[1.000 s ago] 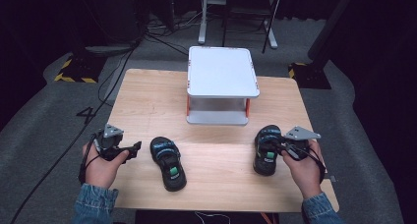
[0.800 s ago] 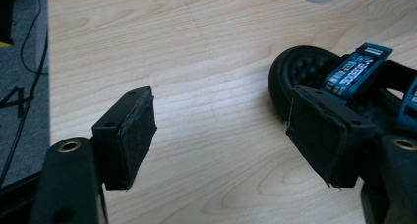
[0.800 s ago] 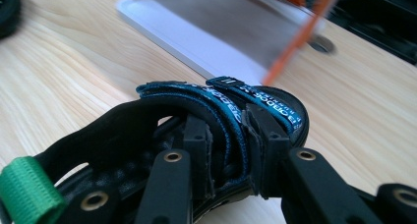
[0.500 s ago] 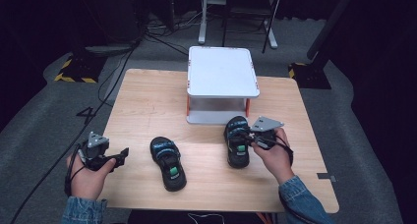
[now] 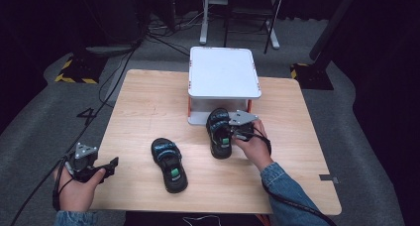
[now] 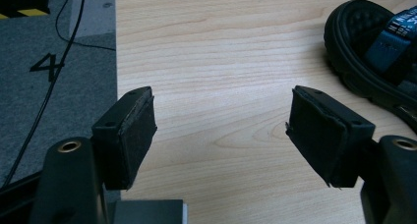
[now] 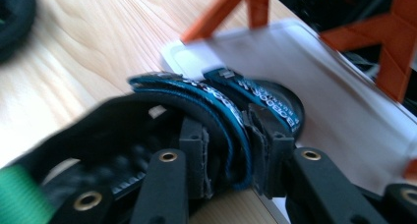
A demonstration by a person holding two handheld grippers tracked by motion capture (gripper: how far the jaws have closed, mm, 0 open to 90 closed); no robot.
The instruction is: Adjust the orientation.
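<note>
Seen from above, at the bottom left of the frame, a hand holds the left gripper (image 5: 106,166) just over the near left corner of the wooden table (image 5: 148,102); in the left gripper view its two black jaws stand spread wide with nothing but bare wood between them. A little farther in, lower centre of the frame, a black sandal with blue straps (image 5: 169,162) lies flat on the table, apart from both grippers. To the right of it, near the middle of the frame, the right gripper (image 5: 229,132) grips a second sandal (image 5: 218,132) whose toe reaches the bottom shelf of a small white stand with orange legs (image 5: 224,72). In the right gripper view the jaws pinch this sandal's blue strap (image 7: 236,135) between their pads, having just been opening slightly. The stand sits at the table's far centre.
</note>
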